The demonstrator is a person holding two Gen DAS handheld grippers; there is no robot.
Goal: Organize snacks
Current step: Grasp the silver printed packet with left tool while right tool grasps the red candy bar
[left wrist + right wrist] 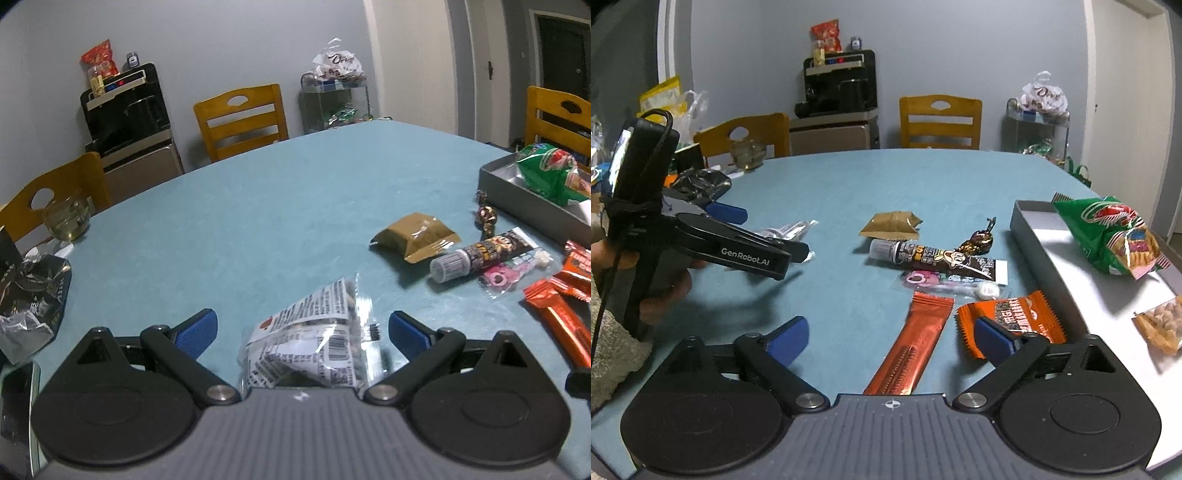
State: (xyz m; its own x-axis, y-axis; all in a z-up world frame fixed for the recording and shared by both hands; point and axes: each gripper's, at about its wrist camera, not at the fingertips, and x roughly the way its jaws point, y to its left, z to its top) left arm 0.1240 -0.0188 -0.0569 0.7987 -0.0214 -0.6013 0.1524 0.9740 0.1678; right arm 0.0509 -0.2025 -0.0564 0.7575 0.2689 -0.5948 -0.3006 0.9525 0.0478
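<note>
Both grippers are lined up for a pick, each over its own snack on the blue table (258, 192). The left gripper (302, 334) has its jaws wide apart with a clear printed packet (314, 332) lying between the blue pads – neither pad appears to press on it. The right gripper (890, 338) also has its jaws spread; a long orange stick pack (912, 343) lies between them, untouched, and its right pad overlaps an orange wafer packet (1015, 317) at about 2 o'clock from the stick.

The grey tray (1034, 236) sits at 2 o'clock in the right wrist view, already holding a green chip bag (1108, 232) and a small bag of nuts (1160, 325). Still loose on the table, at 12 o'clock from the stick: a brown pouch (892, 223), a dark tube (938, 258), a wrapped candy (979, 240) and a pink ring sweet (919, 278).

So the sorting looks partly done, and the step in hand seems to be grasping. Next, each gripper probably needs to settle lower and close squarely – the right one on the stick alone, without catching the wafer packet – then carry toward the tray. The crinkly packet may slip or fold when squeezed.
</note>
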